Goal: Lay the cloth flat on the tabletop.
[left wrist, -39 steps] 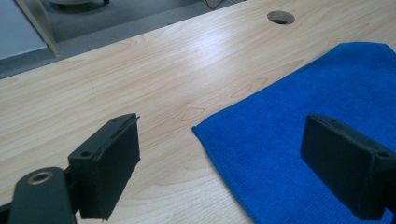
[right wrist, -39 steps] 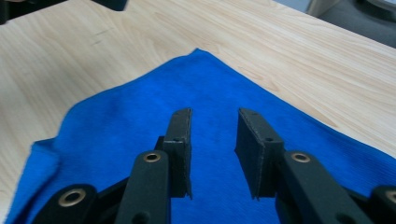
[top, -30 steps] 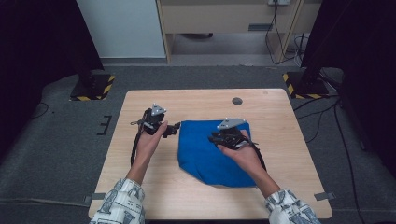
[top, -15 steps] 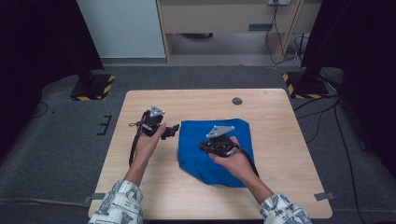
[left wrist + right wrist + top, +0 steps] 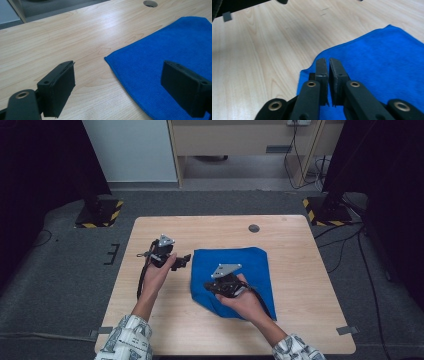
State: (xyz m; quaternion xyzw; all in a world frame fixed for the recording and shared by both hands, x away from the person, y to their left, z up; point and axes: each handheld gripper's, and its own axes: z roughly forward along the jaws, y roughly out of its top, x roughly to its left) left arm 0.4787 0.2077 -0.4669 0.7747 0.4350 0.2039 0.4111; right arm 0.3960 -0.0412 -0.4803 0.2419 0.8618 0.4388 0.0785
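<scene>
A blue cloth (image 5: 245,265) lies flat on the wooden table (image 5: 310,320), right of centre. My left gripper (image 5: 184,260) hovers just off the cloth's far left corner, open, its jaws straddling that corner of the cloth (image 5: 175,42) with the left gripper (image 5: 120,66) holding nothing. My right gripper (image 5: 207,288) is low over the cloth's left edge, pointing left. In the right gripper view the right gripper (image 5: 328,61) has just closed; its pads stand almost together above the edge of the cloth (image 5: 382,57), with nothing visible between them.
A round cable hole (image 5: 254,228) sits in the table near its far edge, also seen as the hole (image 5: 150,3) in the left gripper view. Grey carpet surrounds the table; yellow-black striped stand feet (image 5: 100,214) flank the far corners.
The right hand has slid left and nearer across the cloth to its left edge, and its jaws have come together. The left hand and the cloth have stayed put.
</scene>
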